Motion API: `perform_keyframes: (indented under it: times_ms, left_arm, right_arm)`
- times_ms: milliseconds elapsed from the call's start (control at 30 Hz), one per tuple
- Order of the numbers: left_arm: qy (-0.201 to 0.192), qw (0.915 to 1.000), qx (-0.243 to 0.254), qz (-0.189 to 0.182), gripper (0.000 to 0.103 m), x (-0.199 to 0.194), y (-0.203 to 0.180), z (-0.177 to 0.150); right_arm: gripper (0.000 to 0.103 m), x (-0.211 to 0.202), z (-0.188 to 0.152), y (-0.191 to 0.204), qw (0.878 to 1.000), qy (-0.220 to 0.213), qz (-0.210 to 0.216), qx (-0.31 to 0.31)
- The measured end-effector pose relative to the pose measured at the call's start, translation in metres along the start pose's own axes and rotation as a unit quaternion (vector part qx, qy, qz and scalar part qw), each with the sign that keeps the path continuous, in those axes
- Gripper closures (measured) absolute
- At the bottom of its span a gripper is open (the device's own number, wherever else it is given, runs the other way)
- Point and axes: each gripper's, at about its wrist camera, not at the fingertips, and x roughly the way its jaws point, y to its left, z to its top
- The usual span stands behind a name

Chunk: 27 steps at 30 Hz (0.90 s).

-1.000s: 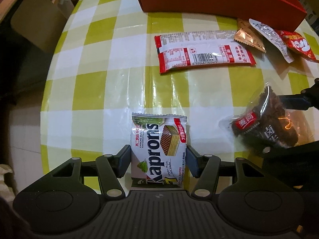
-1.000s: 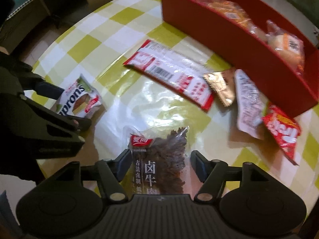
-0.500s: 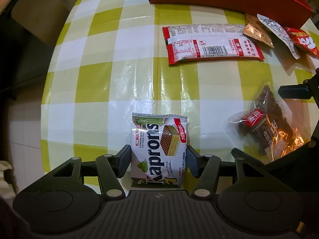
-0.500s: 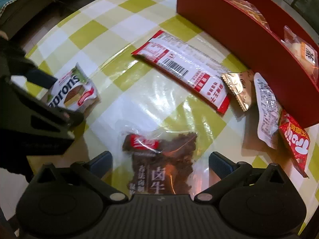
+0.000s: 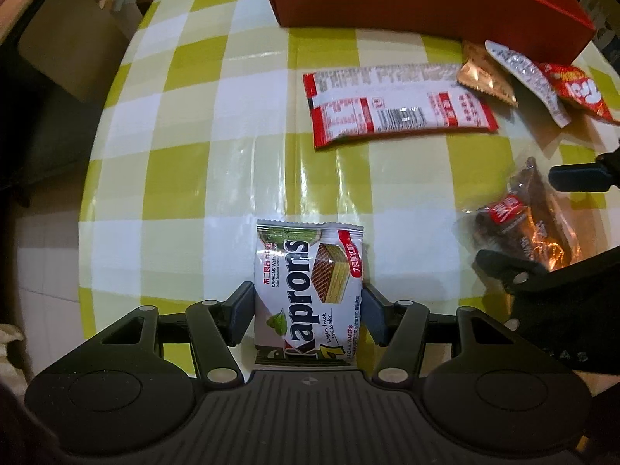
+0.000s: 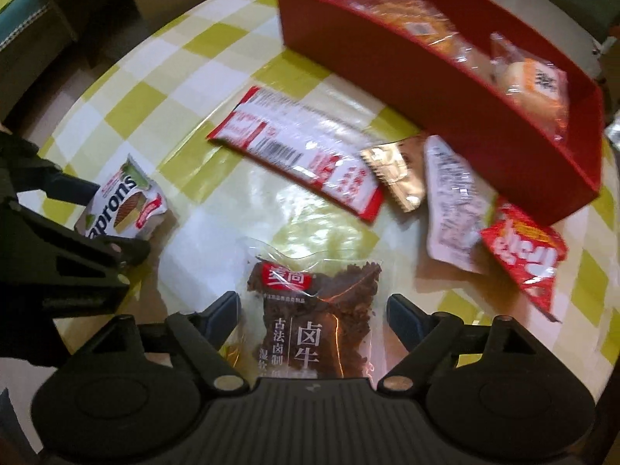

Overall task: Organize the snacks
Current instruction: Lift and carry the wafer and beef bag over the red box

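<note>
My left gripper (image 5: 308, 310) is shut on a white Kaprons wafer pack (image 5: 309, 290), both pads pressed against its sides; the pack also shows in the right wrist view (image 6: 122, 205). My right gripper (image 6: 312, 316) is open, its jaws standing apart on either side of a clear bag of dark beef jerky (image 6: 321, 317) without touching it. The jerky bag also shows in the left wrist view (image 5: 523, 221). A red box (image 6: 438, 77) at the far side holds several wrapped snacks.
On the yellow-checked tablecloth (image 5: 217, 124) lie a long red-and-white pack (image 6: 298, 151), a gold sachet (image 6: 395, 172), a white sachet (image 6: 451, 197) and a red crisp pack (image 6: 523, 248), all near the box. The round table's edge curves close on the left.
My right gripper opened wide around the jerky bag half a second ago and has since narrowed partly, with the bag between its jaws. My left gripper stays shut on the wafer pack.
</note>
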Motion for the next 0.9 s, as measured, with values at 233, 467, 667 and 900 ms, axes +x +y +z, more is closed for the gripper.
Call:
perform_keyframes:
  times_ms: [233,467,667,900]
  left_arm:
    - [-0.02,0.9997,0.008,-0.01,0.038,-0.012,-0.01,0.006]
    - [-0.05,0.9985,0.02,-0.009,0.038,-0.024,-0.012,0.011]
    - [-0.065,0.9974,0.026,-0.016,0.038,-0.032,-0.013,0.018]
    - [-0.095,0.995,0.024,-0.021,0.038,-0.053,-0.015,0.029]
  right_arm:
    - [0.015,-0.027,0.002,-0.008,0.999,-0.036,-0.001,0.027]
    - [0.015,-0.044,0.0,-0.012,0.997,-0.056,-0.032,0.049]
    - [0.015,-0.05,-0.008,-0.02,0.993,-0.057,-0.05,0.089]
    - [0.015,-0.068,-0.004,-0.027,0.99,-0.061,-0.074,0.104]
